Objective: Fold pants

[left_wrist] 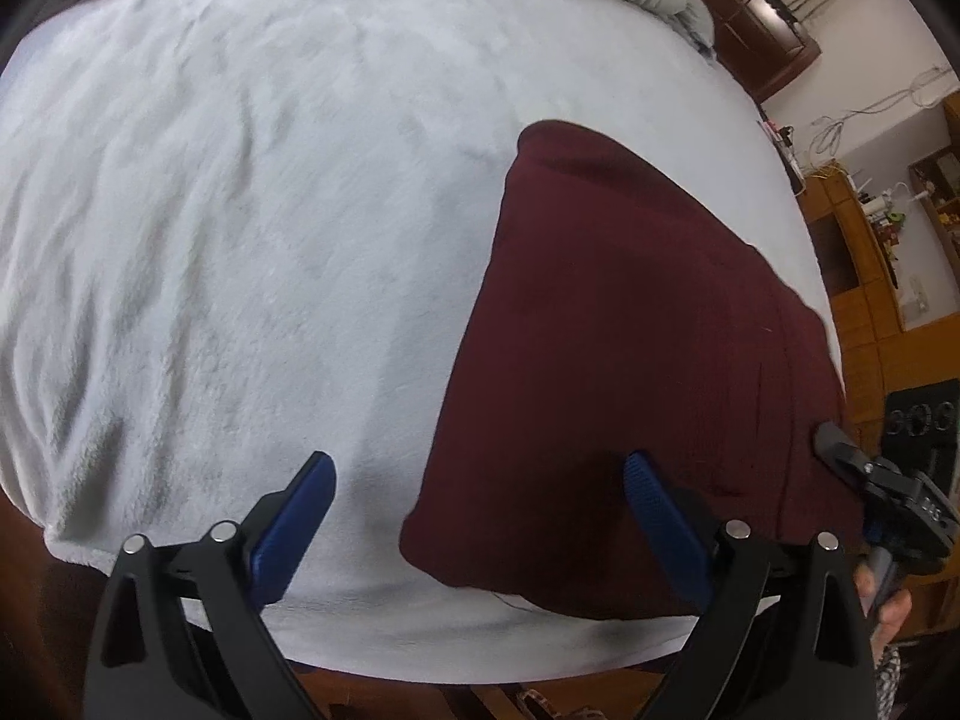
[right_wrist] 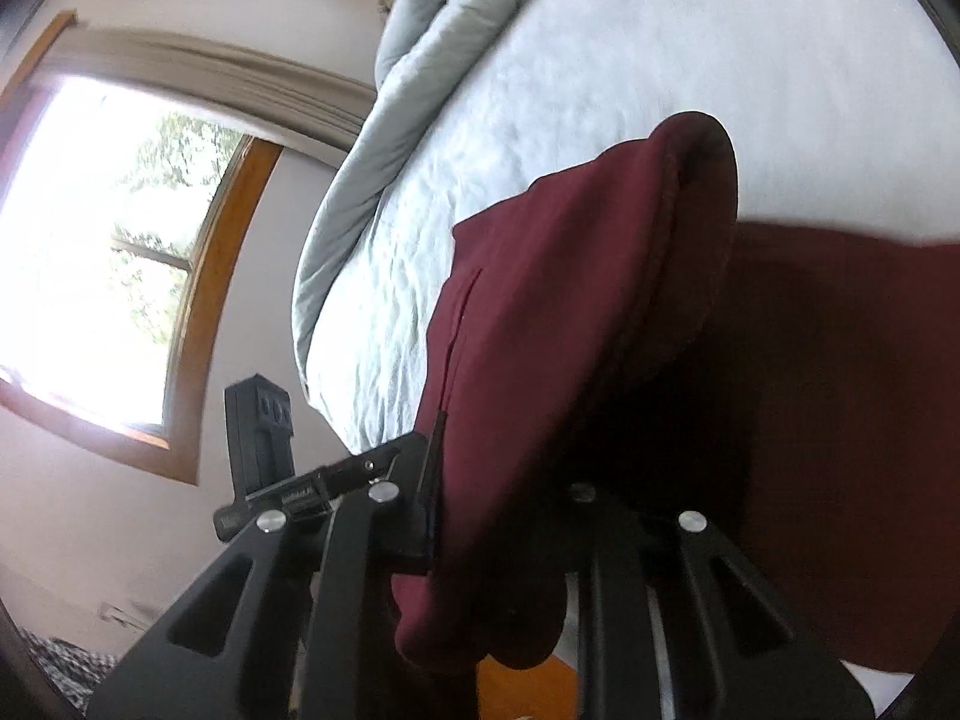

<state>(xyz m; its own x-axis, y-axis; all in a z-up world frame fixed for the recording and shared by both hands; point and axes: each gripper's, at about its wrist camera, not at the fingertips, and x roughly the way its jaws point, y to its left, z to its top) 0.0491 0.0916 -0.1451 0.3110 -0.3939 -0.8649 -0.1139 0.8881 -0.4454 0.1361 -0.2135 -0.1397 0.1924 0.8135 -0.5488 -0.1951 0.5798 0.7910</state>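
Cloth bunches between the right gripper (right_wrist: 498, 540), clamped on the near edge of the maroon pants (left_wrist: 630, 360). Left gripper (left_wrist: 477, 480) hovers spread beside them; the pants run away across the bed (left_wrist: 240, 210).

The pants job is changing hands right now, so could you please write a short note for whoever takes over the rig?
Left hand-held gripper: open, empty, hovering over the near edge of the bed, one finger above the pants' near corner.
Right hand-held gripper: shut on the pants, with a bunched edge of the dark red cloth between its jaws.
Pants: on the white blanket, right side of the bed, already doubled over into a compact shape; the edge at the right gripper is lifted off the bed.
Done: at least one fold.
Left: carry the gripped edge over, lay it flat, smooth it.
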